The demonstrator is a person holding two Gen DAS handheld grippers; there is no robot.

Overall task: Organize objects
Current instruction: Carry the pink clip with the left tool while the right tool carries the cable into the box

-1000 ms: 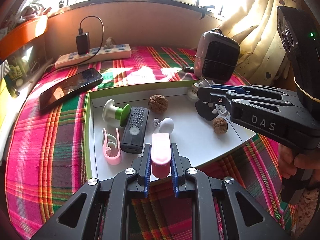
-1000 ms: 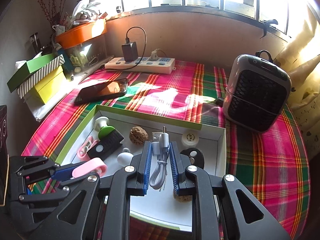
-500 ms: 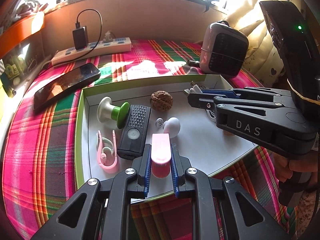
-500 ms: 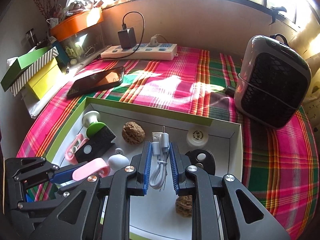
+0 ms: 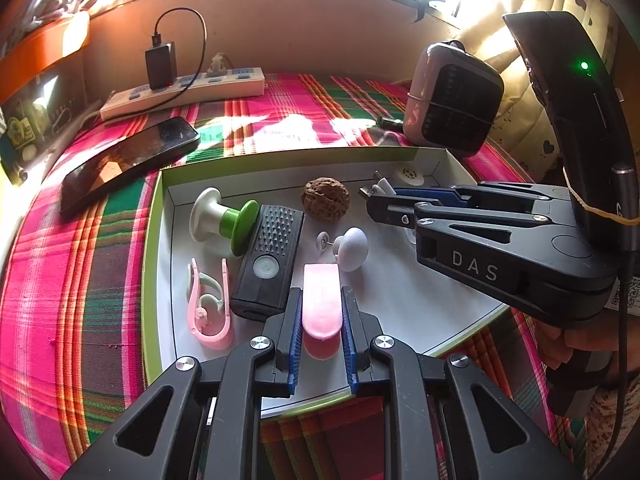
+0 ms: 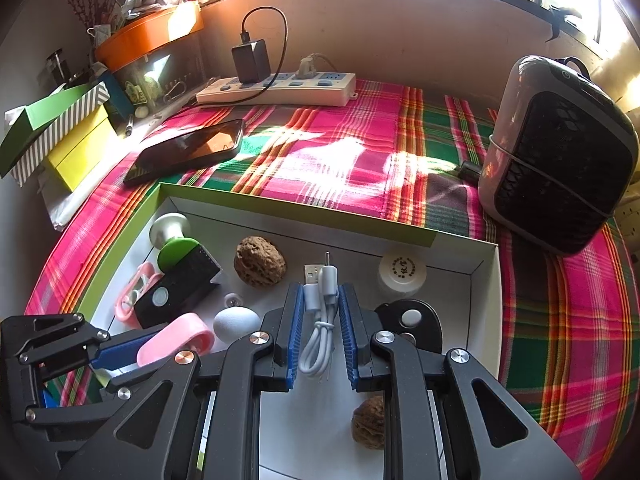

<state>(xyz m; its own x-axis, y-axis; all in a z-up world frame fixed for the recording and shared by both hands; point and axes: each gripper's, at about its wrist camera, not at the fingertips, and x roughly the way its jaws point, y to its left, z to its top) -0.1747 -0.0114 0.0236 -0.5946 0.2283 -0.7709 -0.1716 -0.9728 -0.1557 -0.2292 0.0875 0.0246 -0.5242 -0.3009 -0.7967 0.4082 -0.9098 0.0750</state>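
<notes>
A green-rimmed white box lies on the plaid cloth. My left gripper is shut on a pink clip above the box's near edge. My right gripper is shut on a coiled white USB cable over the box's far right part. Inside the box lie a walnut, a black remote, a white-and-green knob, a pink clasp, a white mushroom-shaped piece, a second walnut, a white round cap and a black round fob.
A phone lies left of the box's far corner. A power strip with a charger sits by the back wall. A small heater stands at the right. Stacked boxes and an orange tray crowd the left.
My right gripper has sunk and come closer to the box floor with the cable. The left gripper has barely moved, still gripping the pink clip.
</notes>
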